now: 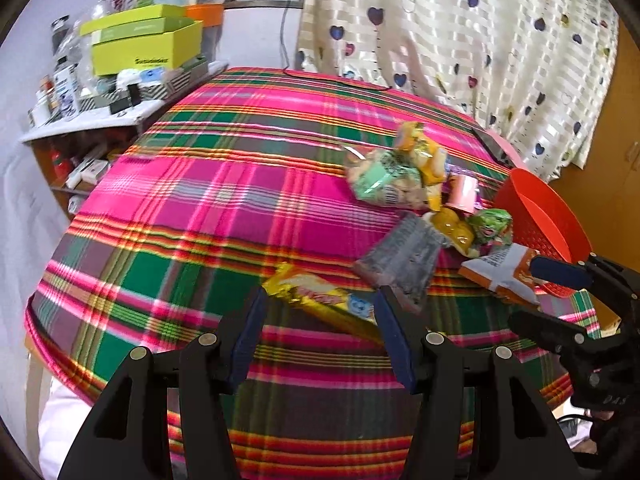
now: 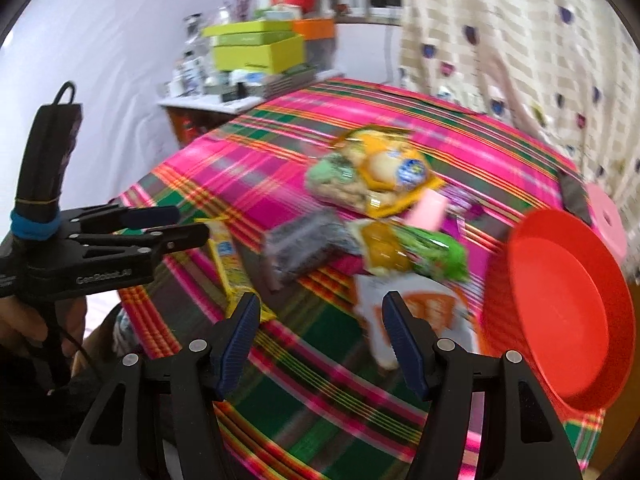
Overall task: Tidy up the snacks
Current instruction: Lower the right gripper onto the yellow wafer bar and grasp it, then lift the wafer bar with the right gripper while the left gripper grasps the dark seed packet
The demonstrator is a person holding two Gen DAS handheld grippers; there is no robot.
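Observation:
Several snack packets lie on a plaid tablecloth [image 1: 208,208]. My left gripper [image 1: 320,336] is open just above the near end of a yellow snack bar [image 1: 316,298], which lies flat and untouched. A grey packet [image 1: 400,264] sits just beyond the left gripper's right finger. My right gripper [image 2: 320,332] is also open, low over the cloth, with a white-and-orange packet [image 2: 424,308] under and beyond its right finger. A red basket [image 2: 560,320] stands at the table's right edge. Each gripper shows in the other's view: the right gripper [image 1: 536,300] and the left gripper [image 2: 192,223].
Farther back, a pile holds a green packet [image 1: 380,180], yellow packets [image 1: 424,152], a pink cup [image 1: 464,192] and a green wrapper [image 1: 492,226]. A cluttered shelf with yellow-green boxes [image 1: 148,44] stands at the back left, and a curtain [image 1: 480,40] hangs behind the table.

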